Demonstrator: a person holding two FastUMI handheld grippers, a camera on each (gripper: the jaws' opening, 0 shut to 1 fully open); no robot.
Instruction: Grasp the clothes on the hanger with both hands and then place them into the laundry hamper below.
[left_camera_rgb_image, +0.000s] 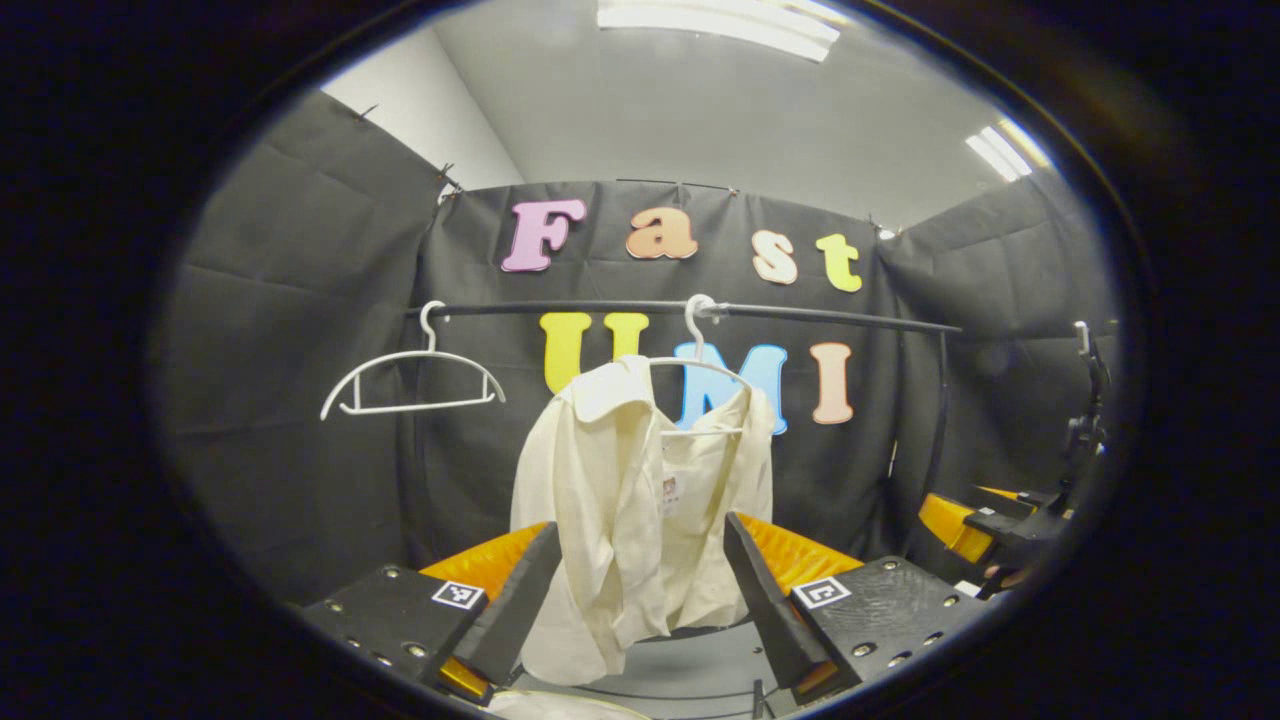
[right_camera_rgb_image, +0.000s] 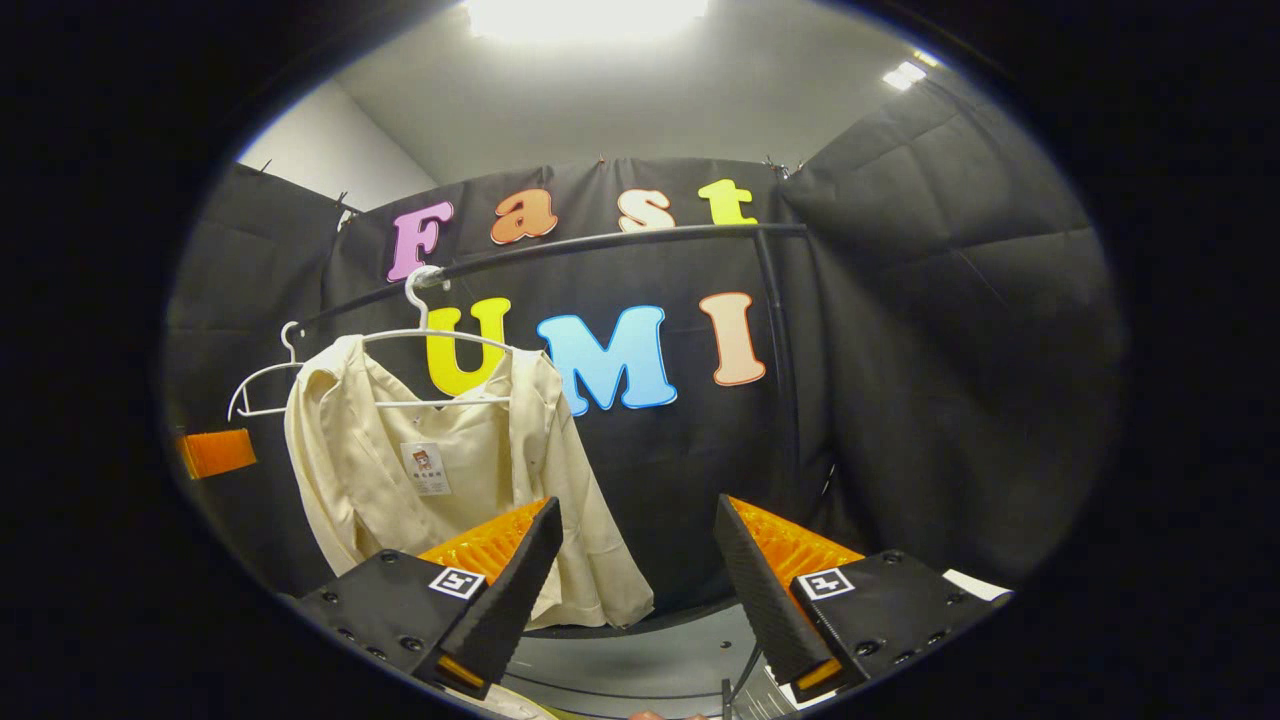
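Between left gripper (left_camera_rgb_image: 640, 560) fingers — shirt (left_camera_rgb_image: 640, 520), untouched

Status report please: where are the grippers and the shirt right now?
Left hand-held gripper open, shirt framed between its fingers, not gripped. Right hand-held gripper open, off the shirt. Shirt on its hanger on the rail. Nothing in the way.

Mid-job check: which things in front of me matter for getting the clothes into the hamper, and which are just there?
For the job:
- cream shirt, hanging in front of the open left gripper
- its white hanger
- right gripper, open, the shirt off to one side in its view

Just there:
- empty white hanger
- black rail that carries both hangers
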